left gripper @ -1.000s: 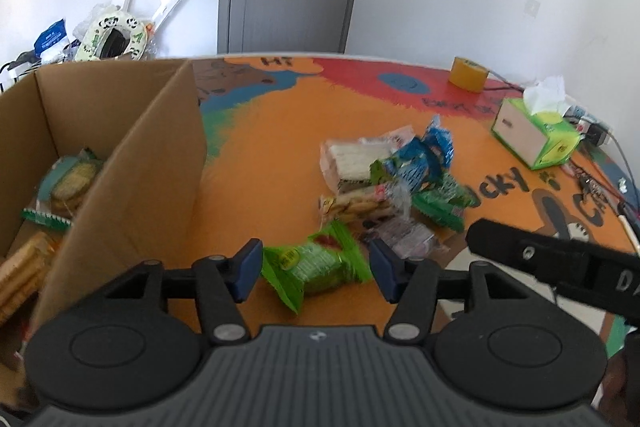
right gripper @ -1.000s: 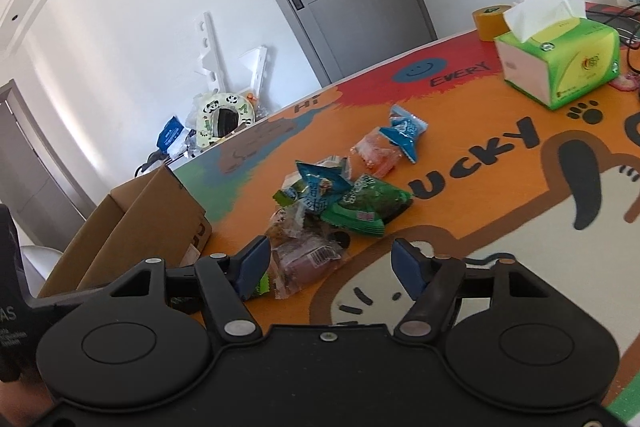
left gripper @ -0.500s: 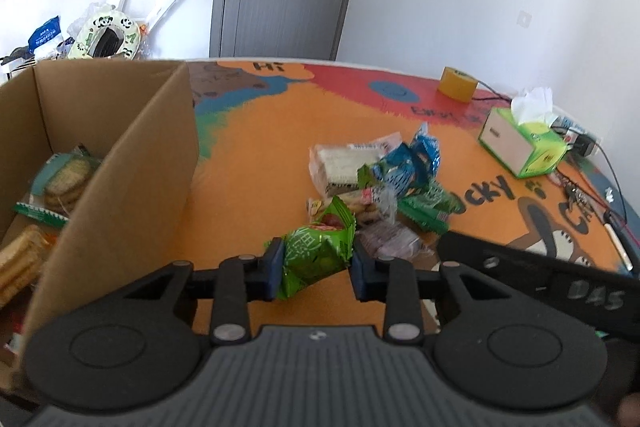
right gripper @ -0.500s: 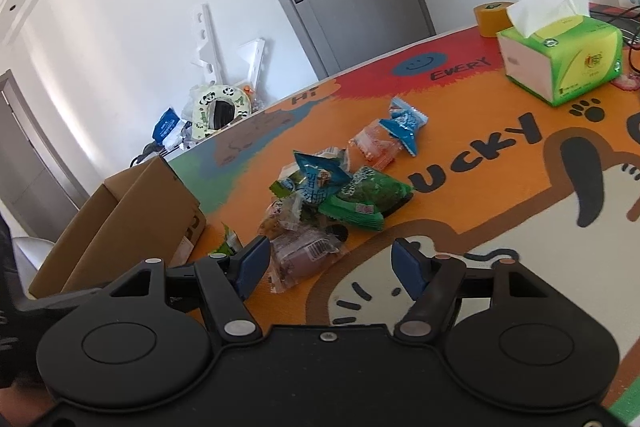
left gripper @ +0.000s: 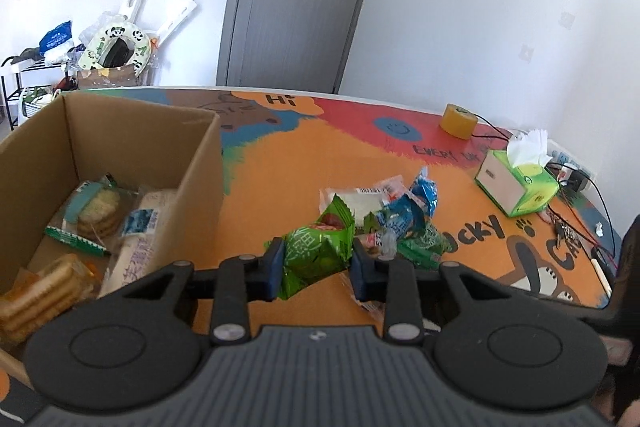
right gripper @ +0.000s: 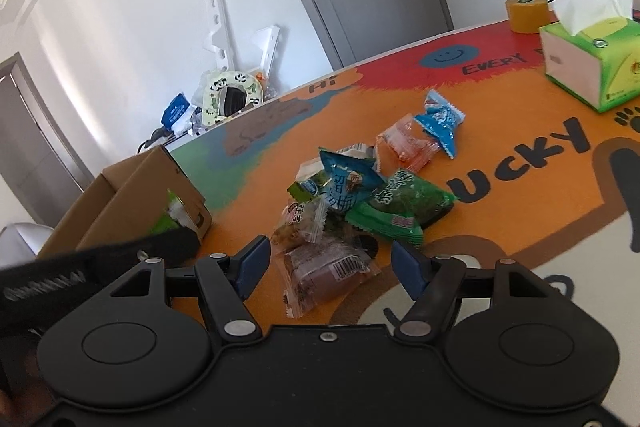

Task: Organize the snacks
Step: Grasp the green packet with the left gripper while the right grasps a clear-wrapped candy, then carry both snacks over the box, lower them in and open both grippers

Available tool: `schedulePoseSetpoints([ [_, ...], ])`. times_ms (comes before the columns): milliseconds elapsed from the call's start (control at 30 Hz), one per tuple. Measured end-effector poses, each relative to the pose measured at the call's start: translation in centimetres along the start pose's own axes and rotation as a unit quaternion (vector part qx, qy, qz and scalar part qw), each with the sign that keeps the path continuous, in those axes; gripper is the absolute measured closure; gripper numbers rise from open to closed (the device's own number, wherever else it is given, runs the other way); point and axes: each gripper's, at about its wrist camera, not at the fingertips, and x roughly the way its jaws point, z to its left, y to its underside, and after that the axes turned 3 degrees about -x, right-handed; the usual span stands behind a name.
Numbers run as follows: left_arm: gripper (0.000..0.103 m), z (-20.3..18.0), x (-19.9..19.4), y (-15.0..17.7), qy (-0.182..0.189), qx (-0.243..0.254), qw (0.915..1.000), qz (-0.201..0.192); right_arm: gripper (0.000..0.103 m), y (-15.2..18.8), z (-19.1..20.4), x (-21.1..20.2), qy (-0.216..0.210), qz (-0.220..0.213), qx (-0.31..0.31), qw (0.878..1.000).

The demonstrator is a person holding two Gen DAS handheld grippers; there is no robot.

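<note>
Between your left tongs (left gripper: pixel 316 269) sits a green snack packet (left gripper: pixel 316 253), pinched after the jaws just closed on it, lifted clear of the desk (left gripper: pixel 280 163) beside the cardboard box (left gripper: pixel 200 163). Your right tongs (right gripper: pixel 330 269) stand spread above a purple packet (right gripper: pixel 328 273) at the snack pile's (right gripper: pixel 360 187) near edge.

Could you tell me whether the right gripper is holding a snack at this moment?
No, the right gripper is open, its fingers apart above the purple snack packet.

cardboard box (left gripper: pixel 200 163) wall left, snack pile (left gripper: pixel 400 223) ahead, bare table (left gripper: pixel 280 163) between
</note>
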Motion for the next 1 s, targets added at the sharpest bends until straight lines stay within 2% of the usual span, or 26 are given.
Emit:
schedulePoseSetpoints([
  [100, 0.071, -0.1, 0.1, 0.0, -0.006, 0.004, 1.0000, -0.002, 0.038, 0.2, 0.2, 0.7, 0.005, 0.010, -0.002, 1.000],
  [167, 0.071, -0.1, 0.2, 0.2, -0.007, 0.003, 1.0000, 0.002, 0.051, 0.4, 0.2, 0.9, 0.014, 0.014, -0.005, 1.000],
  [200, 0.071, -0.2, 0.3, 0.2, -0.008, 0.003, 1.0000, 0.004, 0.053, 0.5, 0.3, 0.8, 0.016, 0.014, -0.010, 1.000],
  [267, 0.071, -0.2, 0.2, 0.4, -0.009, 0.004, 0.9999, 0.005, 0.067, 0.6, 0.0, 0.6, 0.014, 0.019, -0.006, 1.000],
  [700, 0.071, -1.1, -1.5, 1.3, 0.010, 0.014, 0.9998, 0.008, 0.072, 2.5, -1.9, -4.2, 0.044, 0.005, 0.029, 0.999],
  [1000, 0.071, -0.3, -4.0, 0.8, 0.018, 0.006, 0.9997, -0.013, 0.073, 2.2, -0.6, -6.7, 0.042, -0.022, 0.027, 0.999],
])
